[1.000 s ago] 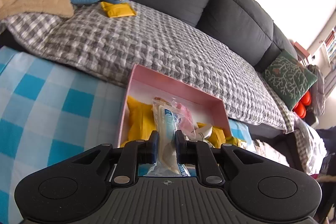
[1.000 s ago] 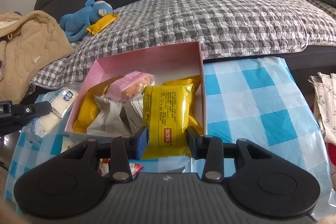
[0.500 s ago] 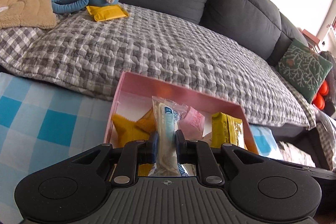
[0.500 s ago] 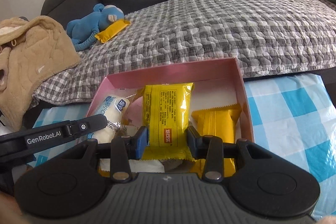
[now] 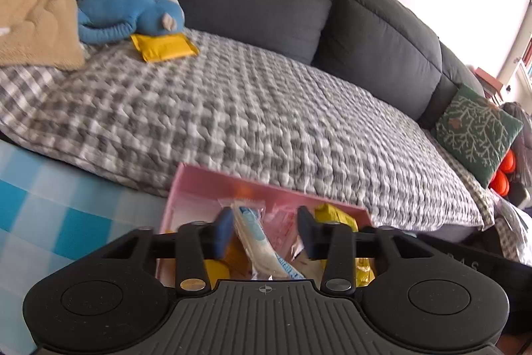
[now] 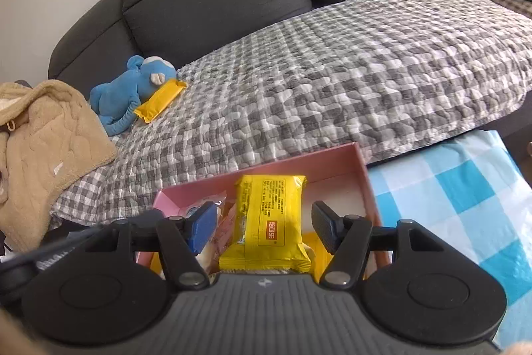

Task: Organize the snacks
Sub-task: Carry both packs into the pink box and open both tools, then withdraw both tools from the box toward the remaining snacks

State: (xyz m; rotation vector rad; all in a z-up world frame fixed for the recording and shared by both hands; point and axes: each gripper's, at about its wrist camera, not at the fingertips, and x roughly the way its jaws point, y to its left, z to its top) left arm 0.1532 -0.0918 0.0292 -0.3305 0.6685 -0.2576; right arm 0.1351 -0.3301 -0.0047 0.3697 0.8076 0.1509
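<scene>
Both grippers hover over the pink box point(image 6: 362, 175) on the blue checked worktop point(image 6: 465, 188), and both sets of jaws are opening: the left gripper point(image 5: 264, 230) lets go of a clear-wrapped white snack point(image 5: 257, 238) that leans against its left pad, while the right gripper point(image 6: 262, 230) has a yellow packet point(image 6: 269, 218) between its pads with a gap on either side. These look like light, crinkly foil and film packs, slippery and easily crushed, best pinched flat across the middle or by a sealed end. The box floor and the other snacks are largely hidden behind the gripper bodies, and another yellow packet point(image 5: 163, 47) lies on the sofa by a blue plush toy point(image 5: 129, 10)
</scene>
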